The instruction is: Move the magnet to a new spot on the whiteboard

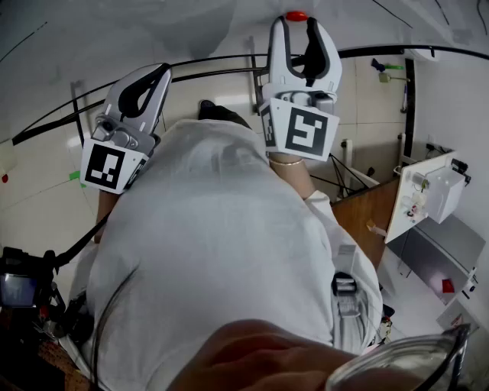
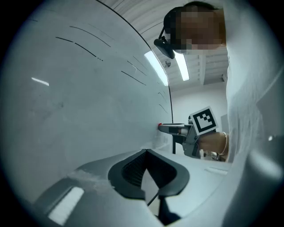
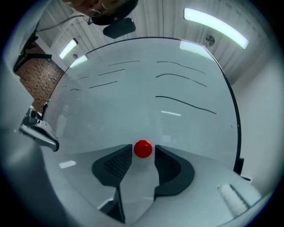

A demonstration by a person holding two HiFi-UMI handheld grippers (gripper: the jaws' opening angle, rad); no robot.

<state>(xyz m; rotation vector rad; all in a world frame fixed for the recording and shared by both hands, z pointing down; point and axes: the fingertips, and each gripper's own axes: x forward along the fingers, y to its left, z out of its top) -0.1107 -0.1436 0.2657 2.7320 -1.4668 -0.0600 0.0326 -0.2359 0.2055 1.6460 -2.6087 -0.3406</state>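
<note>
A small red magnet [image 3: 143, 149] sticks to the whiteboard [image 3: 146, 111]. My right gripper [image 3: 143, 153] is held up against the board, open. Its two dark jaws straddle the magnet, with a thin gap on each side. In the head view the magnet [image 1: 296, 15] sits just past the tips of the right gripper [image 1: 298, 34]. My left gripper [image 1: 157, 76] is raised to the left of it, shut on nothing, close to the whiteboard [image 1: 153, 30]. The left gripper view shows its own jaw tips [image 2: 146, 151] meeting, and the right gripper [image 2: 171, 128] at the magnet [image 2: 159, 127].
Thin black marker lines [image 3: 186, 104] cross the board. A green tab [image 1: 74, 176] and a red dot [image 1: 4, 178] sit at the board's lower left, and a blue-green item [image 1: 386, 70] at its right. My white shirt [image 1: 221, 252] fills the middle. A wooden panel [image 1: 367, 214] and a white box [image 1: 432, 191] stand lower right.
</note>
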